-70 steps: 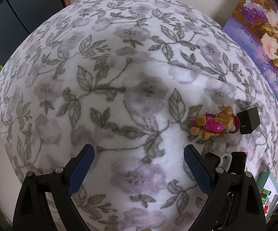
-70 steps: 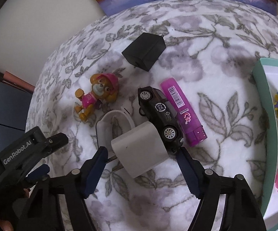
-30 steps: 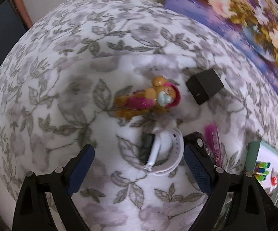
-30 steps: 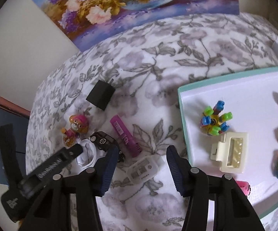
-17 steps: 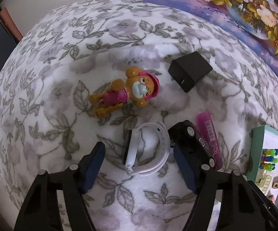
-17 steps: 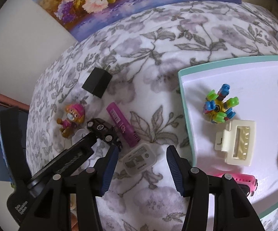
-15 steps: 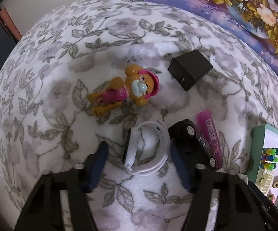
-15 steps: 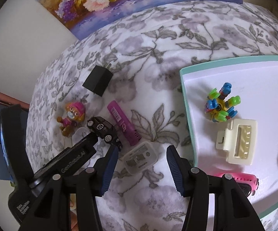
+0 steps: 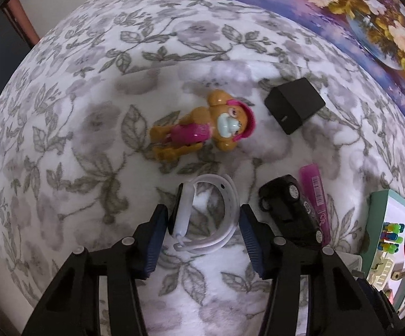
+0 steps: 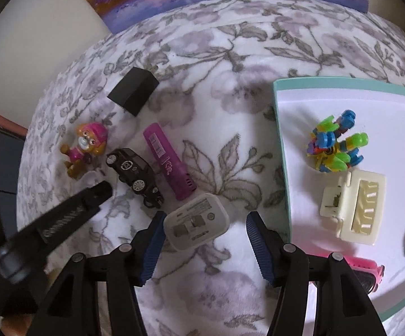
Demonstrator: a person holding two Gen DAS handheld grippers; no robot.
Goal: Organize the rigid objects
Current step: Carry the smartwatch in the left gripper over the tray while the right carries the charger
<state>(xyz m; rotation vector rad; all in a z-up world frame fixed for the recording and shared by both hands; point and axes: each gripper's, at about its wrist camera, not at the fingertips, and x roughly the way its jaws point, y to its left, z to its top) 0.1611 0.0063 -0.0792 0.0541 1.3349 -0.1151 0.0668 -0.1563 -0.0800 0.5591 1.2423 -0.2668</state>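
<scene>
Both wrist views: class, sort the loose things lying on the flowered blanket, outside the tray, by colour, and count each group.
Black: 2 (black block, toy car)
White: 2 (white charger, white watch)
Magenta: 1 (tube)
Tan and pink: 1 (pup figure)
Total: 6

Purple tube (image 10: 169,161): barcode label and white lettering, too small to read.
Black toy car (image 10: 133,171): round white emblem on roof, unreadable.
White charger (image 10: 196,221): fine grey print, unreadable.
Left gripper (image 10: 62,218): blurred lettering, illegible.
</scene>
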